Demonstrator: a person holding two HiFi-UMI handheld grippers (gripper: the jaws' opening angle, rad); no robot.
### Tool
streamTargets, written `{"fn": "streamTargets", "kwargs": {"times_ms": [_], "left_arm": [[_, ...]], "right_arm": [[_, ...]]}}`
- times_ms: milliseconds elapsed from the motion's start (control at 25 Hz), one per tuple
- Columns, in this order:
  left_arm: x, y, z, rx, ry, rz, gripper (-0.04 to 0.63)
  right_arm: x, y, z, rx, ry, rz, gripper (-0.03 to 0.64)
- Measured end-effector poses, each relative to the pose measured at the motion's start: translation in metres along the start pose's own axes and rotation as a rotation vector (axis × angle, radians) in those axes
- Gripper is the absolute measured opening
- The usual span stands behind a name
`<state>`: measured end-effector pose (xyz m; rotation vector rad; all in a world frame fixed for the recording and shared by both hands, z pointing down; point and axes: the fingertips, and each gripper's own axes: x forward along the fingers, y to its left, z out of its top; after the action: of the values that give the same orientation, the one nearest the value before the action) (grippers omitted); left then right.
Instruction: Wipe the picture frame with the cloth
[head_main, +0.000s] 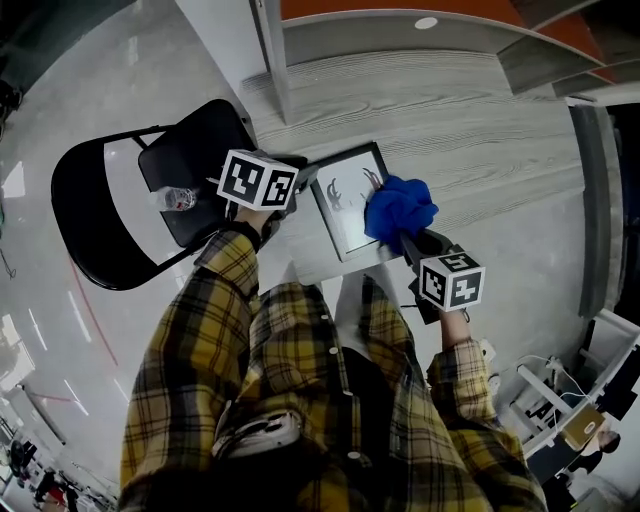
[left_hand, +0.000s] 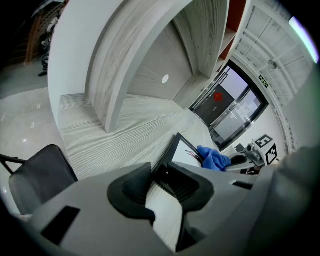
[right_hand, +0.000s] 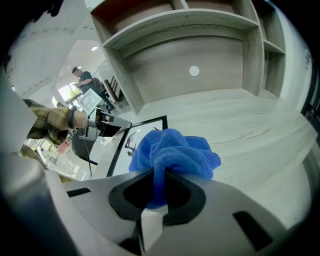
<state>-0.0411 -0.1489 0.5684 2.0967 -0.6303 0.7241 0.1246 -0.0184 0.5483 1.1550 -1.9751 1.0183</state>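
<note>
L hand-held gripper pinches left edge of black-rimmed rectangular picture frame on pale wood-grain surface, prob. to steady it, while R hand-held gripper clamps bunched blue microfibre cloth over frame's right side for wiping.

cool, even indoor light fills all three views, bright enough to show the grain of the desk. shadows are faint and soft. the glossy floor at the left carries pale glare patches. the white sheet in the picture frame reads bright, and the blue cloth is saturated and sharp. in both gripper views the near fingers are dark and blurred. strong fisheye distortion bends straight edges, and the gripper views' corners fall to black.
</note>
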Motion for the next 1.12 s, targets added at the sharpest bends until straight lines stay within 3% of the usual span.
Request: {"fn": "streamTargets", "kwargs": {"times_ms": [160,280,640,800,920,1120], "left_arm": [[0.0,0.001,-0.001,-0.006,0.0,0.002,0.104],[0.002,0.001,0.0,-0.002,-0.001,-0.002,0.104],[-0.015,0.003,-0.007,-0.01,-0.121,0.069,0.104],[-0.044,-0.008,-0.003,-0.045,-0.219,0.119,0.103],[-0.067,-0.034,0.002,-0.071,-0.311,0.114,0.098],[-0.107,-0.094,0.039,-0.047,-0.507,0.121,0.043]], "right_arm": [[-0.01,-0.003,-0.031,0.021,0.039,-0.014,0.048],[-0.012,-0.004,-0.036,0.049,0.013,-0.017,0.048],[-0.067,0.009,0.028,0.058,-0.212,0.029,0.048],[-0.093,0.015,0.067,0.013,-0.288,0.091,0.048],[-0.109,0.024,0.091,-0.038,-0.319,0.15,0.049],[-0.132,0.039,0.137,-0.144,-0.384,0.28,0.049]]}}
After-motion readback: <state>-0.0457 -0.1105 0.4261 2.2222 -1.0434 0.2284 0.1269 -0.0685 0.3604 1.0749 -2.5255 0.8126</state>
